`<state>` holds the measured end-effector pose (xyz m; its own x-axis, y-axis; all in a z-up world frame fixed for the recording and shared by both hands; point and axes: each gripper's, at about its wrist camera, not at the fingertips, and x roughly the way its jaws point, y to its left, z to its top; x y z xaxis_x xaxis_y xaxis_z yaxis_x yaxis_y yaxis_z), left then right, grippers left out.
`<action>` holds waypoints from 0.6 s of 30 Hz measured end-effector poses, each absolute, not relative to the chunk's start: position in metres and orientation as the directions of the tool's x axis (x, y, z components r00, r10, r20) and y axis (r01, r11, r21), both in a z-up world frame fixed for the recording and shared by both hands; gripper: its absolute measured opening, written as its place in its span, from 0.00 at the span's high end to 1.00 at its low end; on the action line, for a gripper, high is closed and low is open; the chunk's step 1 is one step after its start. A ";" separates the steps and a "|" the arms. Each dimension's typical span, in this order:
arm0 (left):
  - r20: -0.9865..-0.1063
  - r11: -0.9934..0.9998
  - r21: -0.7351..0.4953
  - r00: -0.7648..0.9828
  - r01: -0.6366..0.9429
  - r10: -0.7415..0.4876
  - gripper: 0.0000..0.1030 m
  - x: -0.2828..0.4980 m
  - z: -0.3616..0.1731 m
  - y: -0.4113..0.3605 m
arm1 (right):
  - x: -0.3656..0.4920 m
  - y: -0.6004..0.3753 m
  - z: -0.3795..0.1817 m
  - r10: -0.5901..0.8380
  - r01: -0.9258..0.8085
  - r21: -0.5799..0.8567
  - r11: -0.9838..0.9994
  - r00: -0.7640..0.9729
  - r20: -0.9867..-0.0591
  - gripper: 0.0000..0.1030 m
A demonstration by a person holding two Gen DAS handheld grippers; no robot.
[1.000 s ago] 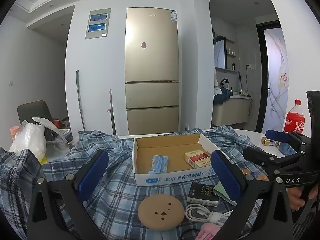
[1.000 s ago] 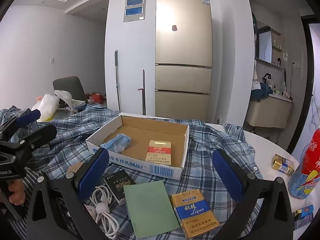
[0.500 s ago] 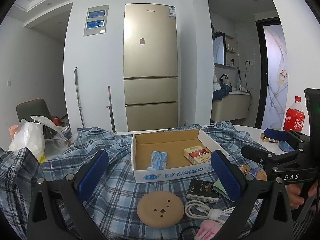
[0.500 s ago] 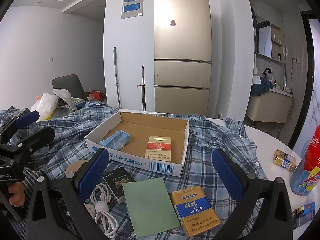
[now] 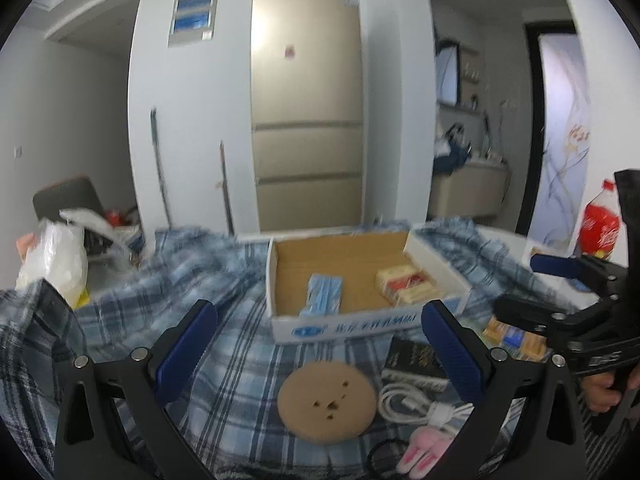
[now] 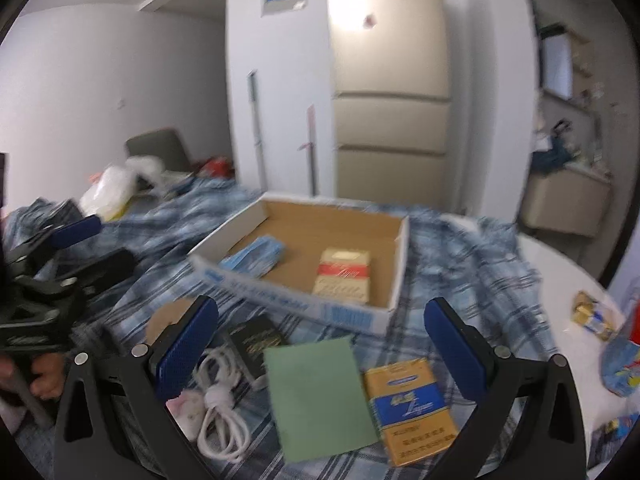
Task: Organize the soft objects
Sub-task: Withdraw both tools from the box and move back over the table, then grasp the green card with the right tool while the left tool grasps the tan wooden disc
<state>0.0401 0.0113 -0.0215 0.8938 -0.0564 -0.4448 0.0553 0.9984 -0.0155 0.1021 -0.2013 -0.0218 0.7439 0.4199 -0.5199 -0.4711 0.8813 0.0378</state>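
Landmark: the shallow cardboard box [image 5: 362, 280] on the blue plaid cloth [image 5: 224, 280] that covers the table.

Left gripper [image 5: 320, 356]: jaws wide, nothing between the blue pads; it hangs on the near side of the box, above a round tan disc [image 5: 328, 398]. Right gripper [image 6: 320, 356]: jaws likewise wide and empty, near side of the box, above a green card [image 6: 320, 396].

Inside the box: a blue soft pack [image 5: 322, 294] lies toward its left wall and a red-and-cream cigarette pack [image 5: 406, 285] toward its right wall, the two apart from each other.

On the near side of the box, outside it: a black booklet [image 6: 256, 342], a coiled white cable [image 6: 220, 396], a small pink plush piece [image 5: 420, 448] just beside the cable, and a yellow-and-blue cigarette pack [image 6: 408, 408] beside the green card. None of these is touched by a gripper.

Change against the frames half a second ago: both views are now blurred by motion. In the right wrist view the box sits lower and looks tilted, and the floor-side items fill more of the frame; the right gripper has swung down toward them. In the left wrist view the box sits slightly lower and larger. Contents of the box are unchanged, and both sets of jaws are as wide as before.

Beyond the right end of the box, a red soda bottle [image 5: 600, 228] stands on bare white tabletop [image 6: 560, 272].
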 end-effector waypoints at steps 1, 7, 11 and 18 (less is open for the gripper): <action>-0.481 0.997 -0.039 0.873 0.070 -0.080 0.00 0.046 -0.025 0.014 | 0.105 -0.201 -0.024 0.446 -0.499 0.055 0.865 0.715 -0.538 0.00; -0.599 0.990 -0.132 0.792 0.047 -0.118 0.00 0.066 -0.044 0.028 | 0.123 -0.189 -0.047 0.451 -0.534 0.086 0.841 0.604 -0.657 0.06; -0.650 0.990 -0.124 0.749 0.059 -0.126 0.00 0.074 -0.055 0.024 | 0.135 -0.186 -0.063 0.431 -0.523 0.114 0.845 0.538 -0.725 0.10; -0.754 0.991 -0.130 0.646 0.037 -0.123 0.00 0.093 -0.075 0.024 | 0.149 -0.187 -0.078 0.430 -0.507 0.170 0.845 0.455 -0.780 0.10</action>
